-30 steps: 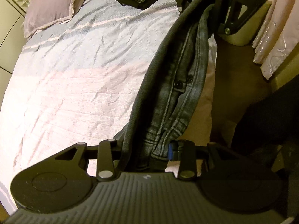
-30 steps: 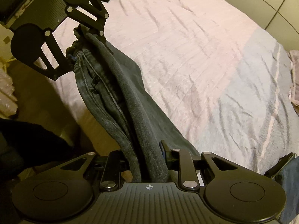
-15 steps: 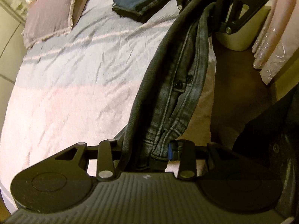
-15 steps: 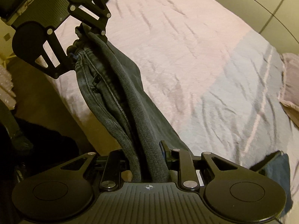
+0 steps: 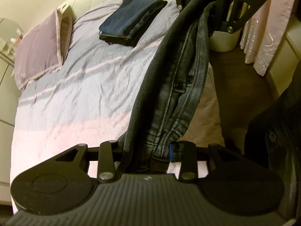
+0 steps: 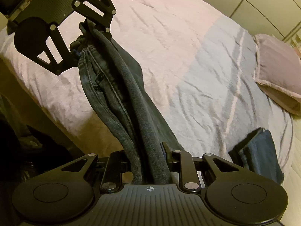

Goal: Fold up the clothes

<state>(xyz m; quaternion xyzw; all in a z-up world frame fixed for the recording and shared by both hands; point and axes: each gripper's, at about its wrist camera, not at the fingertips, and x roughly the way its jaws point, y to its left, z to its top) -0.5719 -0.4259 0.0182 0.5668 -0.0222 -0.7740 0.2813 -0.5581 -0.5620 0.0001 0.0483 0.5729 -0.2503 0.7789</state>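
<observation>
The jeans point(image 5: 180, 86) hang stretched between the two grippers, above the bed's edge. In the left wrist view, the left hand-held gripper point(image 5: 148, 150) clamps one end of the waistband at the bottom, and the right hand-held gripper point(image 5: 205, 3) clamps the other end at the top. The bed point(image 5: 84, 86) spreads to the left of the jeans, the floor point(image 5: 237, 86) to their right. On the bed, beyond the jeans, lies a folded garment point(image 5: 129, 22), with a pillow point(image 5: 39, 50) further left near the headboard end. A curtain point(image 5: 267, 30) hangs at the far right, and a bin point(image 5: 223, 41) stands on the floor beside it.
</observation>
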